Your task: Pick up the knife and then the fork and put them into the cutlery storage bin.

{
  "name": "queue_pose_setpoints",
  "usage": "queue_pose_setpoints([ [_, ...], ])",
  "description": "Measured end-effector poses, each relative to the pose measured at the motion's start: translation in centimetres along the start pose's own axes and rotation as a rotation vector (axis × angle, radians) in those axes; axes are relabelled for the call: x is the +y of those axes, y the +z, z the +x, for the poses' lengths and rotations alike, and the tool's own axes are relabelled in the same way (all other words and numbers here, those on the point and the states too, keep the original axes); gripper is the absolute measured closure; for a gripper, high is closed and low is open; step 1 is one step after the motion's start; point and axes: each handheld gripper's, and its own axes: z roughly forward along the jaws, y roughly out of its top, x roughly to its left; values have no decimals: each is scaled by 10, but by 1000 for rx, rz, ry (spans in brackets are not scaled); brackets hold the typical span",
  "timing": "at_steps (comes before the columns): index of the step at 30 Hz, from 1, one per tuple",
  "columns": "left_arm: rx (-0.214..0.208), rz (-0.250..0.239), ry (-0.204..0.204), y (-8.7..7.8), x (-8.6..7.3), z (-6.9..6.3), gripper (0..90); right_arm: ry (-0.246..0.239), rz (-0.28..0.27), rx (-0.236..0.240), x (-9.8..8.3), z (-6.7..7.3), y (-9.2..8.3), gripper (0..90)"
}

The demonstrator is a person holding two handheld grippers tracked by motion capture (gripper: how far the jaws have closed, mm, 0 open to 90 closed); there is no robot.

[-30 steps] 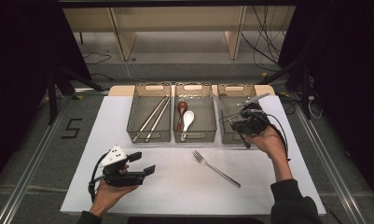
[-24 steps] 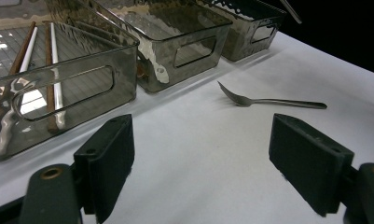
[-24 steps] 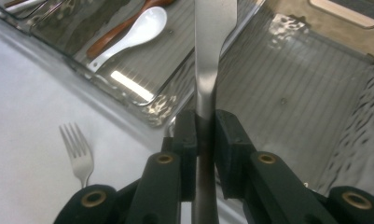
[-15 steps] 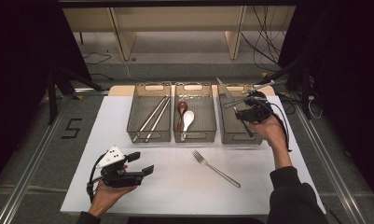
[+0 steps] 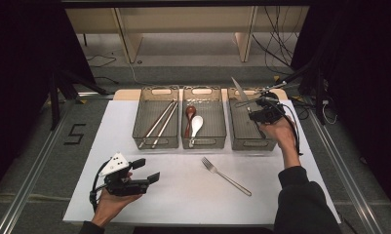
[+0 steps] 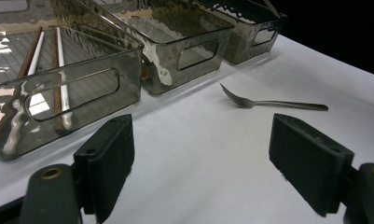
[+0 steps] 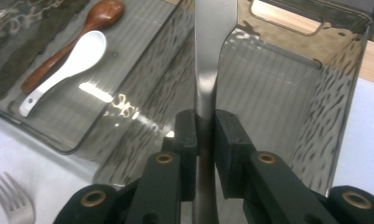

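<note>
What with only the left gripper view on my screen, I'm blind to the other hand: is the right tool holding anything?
Observer: Yes. The right tool is shut on a metal knife, whose blade points away from the hand.
Operator: Where is it, relative to the bins?
Observer: It is over the right-hand bin, and the blade tip reaches past the bin's far end.
Operator: I can't see through the middle bin's wall. What's inside?
Observer: In the middle bin, a brown wooden spoon and a white spoon lie side by side.
</note>
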Motion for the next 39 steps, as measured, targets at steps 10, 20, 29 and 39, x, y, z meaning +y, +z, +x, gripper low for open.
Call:
queue_pose_setpoints([
  [10, -8, 2, -2, 1, 0, -1, 219, 7, -3, -48, -3, -11, 7, 802],
  [20, -11, -2, -3, 1, -1, -1, 219, 24, 27, -75, -15, -21, 19, 802],
  [29, -15, -5, -4, 1, -1, -1, 219, 45, 66, -103, -24, -23, 30, 800],
  [39, -23, -1, -7, 1, -1, -1, 218, 33, 92, -84, -23, -18, 31, 647],
])
